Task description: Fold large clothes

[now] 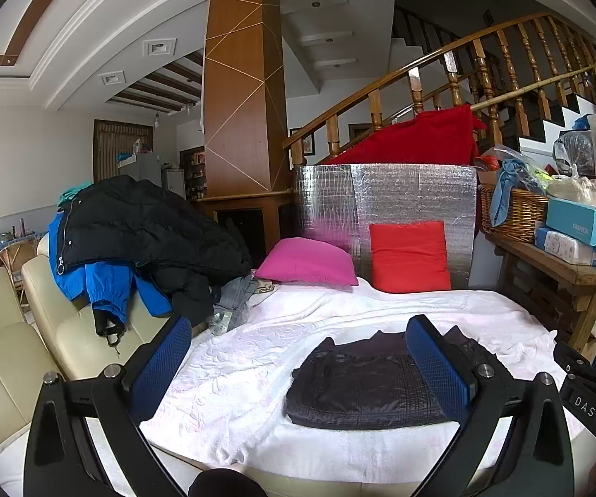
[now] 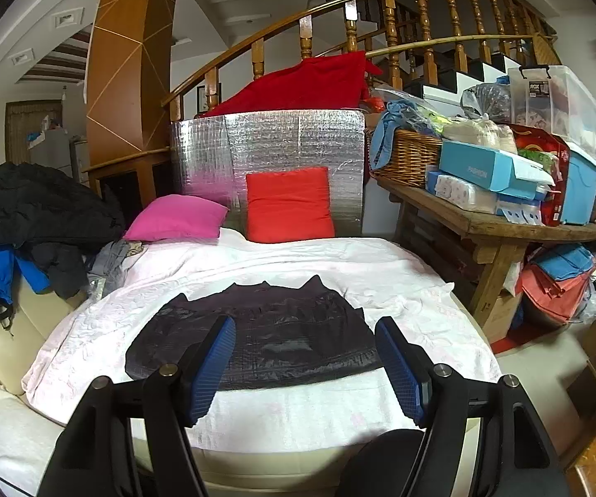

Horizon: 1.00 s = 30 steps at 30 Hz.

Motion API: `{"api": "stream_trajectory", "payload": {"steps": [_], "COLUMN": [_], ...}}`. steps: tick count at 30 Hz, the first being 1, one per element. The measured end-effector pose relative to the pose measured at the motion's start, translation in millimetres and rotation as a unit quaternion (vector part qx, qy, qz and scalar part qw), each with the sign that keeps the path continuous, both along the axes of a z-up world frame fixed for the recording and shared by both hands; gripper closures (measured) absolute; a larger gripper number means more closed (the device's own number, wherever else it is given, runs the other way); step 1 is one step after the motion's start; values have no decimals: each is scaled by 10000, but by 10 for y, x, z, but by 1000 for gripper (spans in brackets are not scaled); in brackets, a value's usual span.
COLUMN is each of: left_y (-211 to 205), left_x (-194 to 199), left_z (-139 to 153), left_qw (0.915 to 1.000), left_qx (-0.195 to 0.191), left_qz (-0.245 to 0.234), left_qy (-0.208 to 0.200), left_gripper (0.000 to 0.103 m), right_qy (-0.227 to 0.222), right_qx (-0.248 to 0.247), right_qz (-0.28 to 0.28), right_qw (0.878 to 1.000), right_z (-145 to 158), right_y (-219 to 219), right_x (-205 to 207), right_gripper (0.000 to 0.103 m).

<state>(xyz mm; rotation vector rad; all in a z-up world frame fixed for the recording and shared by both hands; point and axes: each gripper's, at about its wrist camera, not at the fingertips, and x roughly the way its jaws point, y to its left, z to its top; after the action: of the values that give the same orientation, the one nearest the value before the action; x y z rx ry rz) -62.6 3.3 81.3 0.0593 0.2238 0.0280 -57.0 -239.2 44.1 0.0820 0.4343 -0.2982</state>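
Dark garment folded on white blanket; L tool & R tool both apart, empty

The right fingertip of the left tongs covers the right edge of the folded dark garment. In the right wrist view, both blue fingertips overlap the garment's near hem. The box label on the cluttered surface is too small to read reliably.
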Motion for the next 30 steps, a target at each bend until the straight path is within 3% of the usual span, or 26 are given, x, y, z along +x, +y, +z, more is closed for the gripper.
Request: {"api": "stream_trajectory", "payload": {"steps": [30], "left_y": [51], "left_x": [-18], "left_z": [11], "left_qw": [10000], "left_qx": [-16], "left_qz": [-56], "left_qy": [-14], "left_gripper": [0], "right_qy": [-78], "right_qx": [-51], "right_qz": [-10], "right_qw": [10000], "right_z": [47], "right_y": [56], "right_x": [-47], "right_gripper": [29]}}
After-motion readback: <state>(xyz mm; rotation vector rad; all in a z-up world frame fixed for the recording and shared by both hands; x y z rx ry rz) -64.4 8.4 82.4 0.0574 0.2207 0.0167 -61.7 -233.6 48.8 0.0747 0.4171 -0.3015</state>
